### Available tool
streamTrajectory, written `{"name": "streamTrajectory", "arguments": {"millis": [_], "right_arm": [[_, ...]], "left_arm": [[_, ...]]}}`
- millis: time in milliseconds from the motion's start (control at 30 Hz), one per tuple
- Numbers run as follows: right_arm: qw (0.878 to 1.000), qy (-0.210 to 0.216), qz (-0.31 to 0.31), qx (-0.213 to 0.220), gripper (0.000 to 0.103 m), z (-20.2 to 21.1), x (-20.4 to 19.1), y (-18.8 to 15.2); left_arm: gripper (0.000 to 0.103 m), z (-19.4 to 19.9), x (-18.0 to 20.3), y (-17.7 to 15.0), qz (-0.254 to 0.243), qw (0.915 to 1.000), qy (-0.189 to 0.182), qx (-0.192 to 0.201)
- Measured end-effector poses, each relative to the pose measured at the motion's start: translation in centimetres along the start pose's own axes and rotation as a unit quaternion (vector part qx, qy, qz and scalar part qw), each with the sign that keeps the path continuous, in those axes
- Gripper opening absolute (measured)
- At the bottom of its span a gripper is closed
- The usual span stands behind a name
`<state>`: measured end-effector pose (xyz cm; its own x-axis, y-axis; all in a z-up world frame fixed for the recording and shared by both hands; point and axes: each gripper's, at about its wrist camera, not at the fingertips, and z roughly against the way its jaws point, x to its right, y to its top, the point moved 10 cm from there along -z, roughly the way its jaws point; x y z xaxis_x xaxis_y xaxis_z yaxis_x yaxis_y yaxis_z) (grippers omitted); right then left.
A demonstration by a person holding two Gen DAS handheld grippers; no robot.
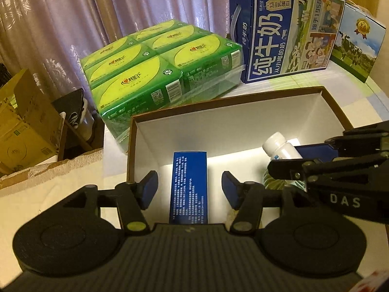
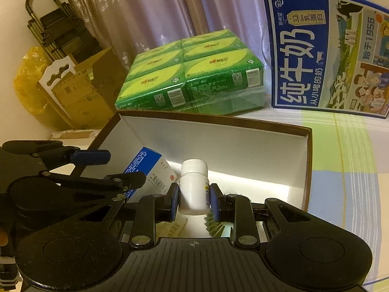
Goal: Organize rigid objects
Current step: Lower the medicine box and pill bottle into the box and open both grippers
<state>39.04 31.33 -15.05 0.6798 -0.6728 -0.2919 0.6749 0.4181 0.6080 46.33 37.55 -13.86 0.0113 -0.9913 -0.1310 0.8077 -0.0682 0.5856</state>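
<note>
A brown-rimmed box with white inner walls (image 1: 231, 124) (image 2: 243, 138) stands on the table. A blue medicine carton (image 1: 189, 187) (image 2: 145, 168) leans inside it. My left gripper (image 1: 189, 189) is open, its pads apart on either side of the carton without touching it. My right gripper (image 2: 194, 200) is shut on a white pill bottle (image 2: 194, 187) and holds it upright inside the box; it also shows in the left wrist view (image 1: 279, 147). A green ribbed object (image 2: 214, 227) lies on the box floor under the bottle.
A green pack of tissue boxes (image 1: 158, 68) (image 2: 192, 77) sits behind the box. A tall blue milk carton case (image 1: 287, 31) (image 2: 323, 56) stands at the back right. Cardboard boxes (image 1: 26, 131) and a yellow bag (image 2: 26, 82) stand left, off the table.
</note>
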Motion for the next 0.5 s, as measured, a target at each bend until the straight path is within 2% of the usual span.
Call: {"name": "streamTrajectory", "arguments": {"millis": [167,200,233,300,500], "right_arm": [[0.999,0.005,-0.015,0.037,0.024,-0.1,-0.1,1.2],[0.999,0.008,-0.015,0.042,0.027,0.0,-0.2,1.4],[0.999,0.012,-0.014,0.042,0.034,0.0,-0.2,1.6],[0.999,0.01,-0.01,0.042,0.04,0.4,-0.2,1.7],[1.0,0.007,0.006,0.024,0.044,2.1,0.1,0.7]], "left_arm": [[0.054,0.3,-0.4,0.0,0.008,1.0,0.0,0.001],[0.054,0.4,-0.5,0.0,0.01,0.9999,-0.001,0.002],[0.054,0.5,-0.6,-0.1,0.013,0.9999,-0.002,0.003],[0.054,0.8,-0.6,-0.1,0.017,0.9998,-0.004,0.005],[0.054,1.8,-0.6,-0.6,0.029,0.9995,-0.012,0.005]]}}
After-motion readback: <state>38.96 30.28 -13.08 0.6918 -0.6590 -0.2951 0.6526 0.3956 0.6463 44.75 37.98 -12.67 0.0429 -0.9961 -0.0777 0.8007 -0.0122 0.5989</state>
